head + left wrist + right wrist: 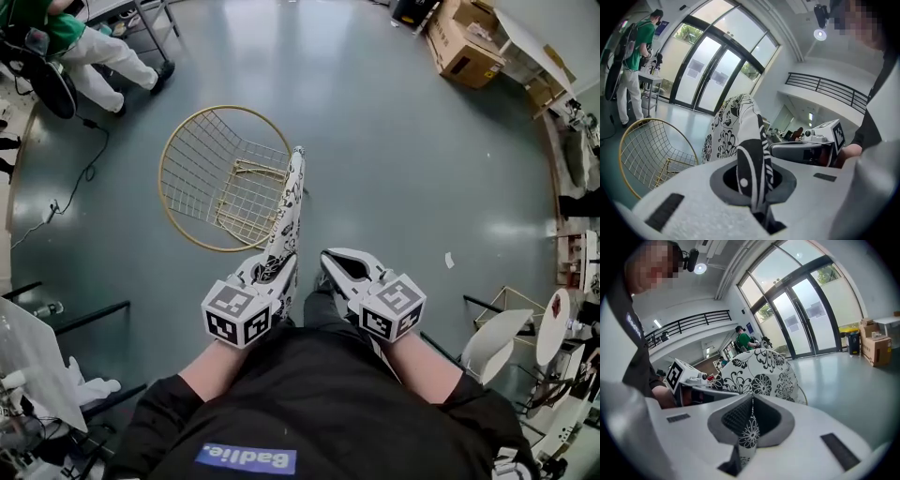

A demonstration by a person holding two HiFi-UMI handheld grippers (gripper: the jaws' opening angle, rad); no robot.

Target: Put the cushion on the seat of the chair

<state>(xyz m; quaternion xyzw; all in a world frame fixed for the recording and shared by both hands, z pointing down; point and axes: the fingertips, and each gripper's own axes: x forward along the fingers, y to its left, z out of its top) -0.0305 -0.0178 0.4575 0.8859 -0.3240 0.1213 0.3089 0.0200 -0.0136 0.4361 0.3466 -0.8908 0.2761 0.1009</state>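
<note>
**A:** Where is the cushion?

**B:** The cushion (289,202) is round and white with black flowers. It is held upright on edge in the air, just beside the chair (202,173), on the chair's side nearest the person. In the head view its far end overlaps the chair's gold rim. Whether it touches the rim I cannot tell. It is not yet on the seat.

**A:** What is the chair like?

**B:** It is a gold wire shell with a round rim and a mesh seat, standing on a grey-green floor (403,159).

**A:** And the tools?

**B:** Both are on the near side of the chair, side by side, held by a person in a black top (319,403) with bare forearms. The left tool (275,272) is clamped on the cushion's edge. In the left gripper view a black-and-white fold of fabric runs through its closed jaws. The right tool (330,264) is likewise closed on the cushion. In the right gripper view a flowered pinch of cloth sits between its pads, and the cushion's round face rises beyond them.

**A:** Anything else around the chair?

**B:** Beyond the chair to the far left, a person in a green top (84,42) stands by a worktop (649,79). Well beyond the chair to the right lie cardboard boxes (464,42).
</note>
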